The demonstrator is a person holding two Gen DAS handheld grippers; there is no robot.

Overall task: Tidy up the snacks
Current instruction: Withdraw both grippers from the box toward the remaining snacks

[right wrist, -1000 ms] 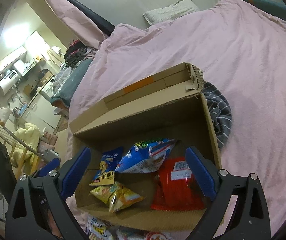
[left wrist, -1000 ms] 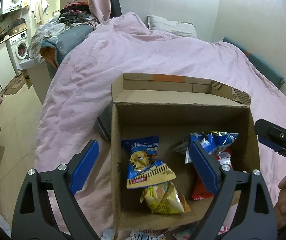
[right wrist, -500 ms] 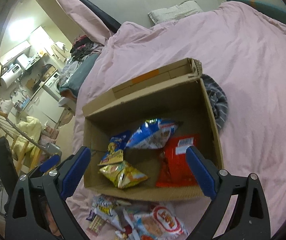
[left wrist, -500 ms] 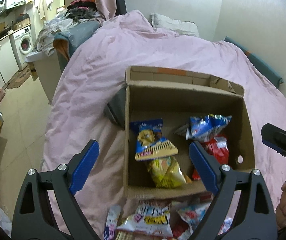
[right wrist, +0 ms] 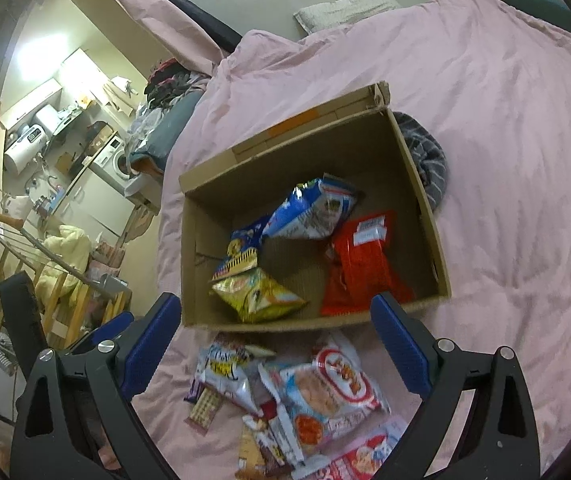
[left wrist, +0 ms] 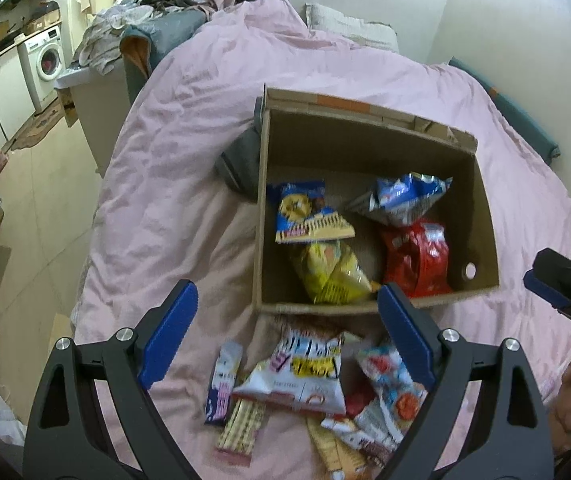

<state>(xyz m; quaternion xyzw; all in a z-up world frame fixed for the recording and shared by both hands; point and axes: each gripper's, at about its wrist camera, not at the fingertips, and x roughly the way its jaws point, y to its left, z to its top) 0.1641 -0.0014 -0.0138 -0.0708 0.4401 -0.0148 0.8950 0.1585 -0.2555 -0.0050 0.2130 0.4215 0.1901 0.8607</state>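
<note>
An open cardboard box (left wrist: pixel 485 216) (right wrist: pixel 425 208) sits on a pink bedspread. Inside lie a blue-and-yellow bag (left wrist: pixel 305 212) (right wrist: pixel 241 252), a yellow bag (left wrist: pixel 333 272) (right wrist: pixel 257 296), a blue bag (left wrist: pixel 401 196) (right wrist: pixel 313 212) and a red bag (left wrist: pixel 417 256) (right wrist: pixel 361 264). A loose pile of snack packets (left wrist: pixel 309 368) (right wrist: pixel 305 392) lies on the bed in front of the box. My left gripper (left wrist: pixel 287 336) is open and empty above that pile. The right gripper (right wrist: pixel 275 344) is open too, nothing between its fingers, over the same pile. It also shows at the right edge of the left wrist view (left wrist: pixel 565 284).
A grey cloth (left wrist: pixel 241 160) lies against the box's left side and a striped grey cloth (right wrist: pixel 429 160) on its right. The pink bed (left wrist: pixel 189 168) drops off at the left to a floor with a washing machine (left wrist: pixel 45 60). A pillow (right wrist: pixel 345 4) lies at the head.
Both grippers have pulled back from the box toward the bed's near edge. The box now sits farther off, and the pile of packets in front of it has come into view.
</note>
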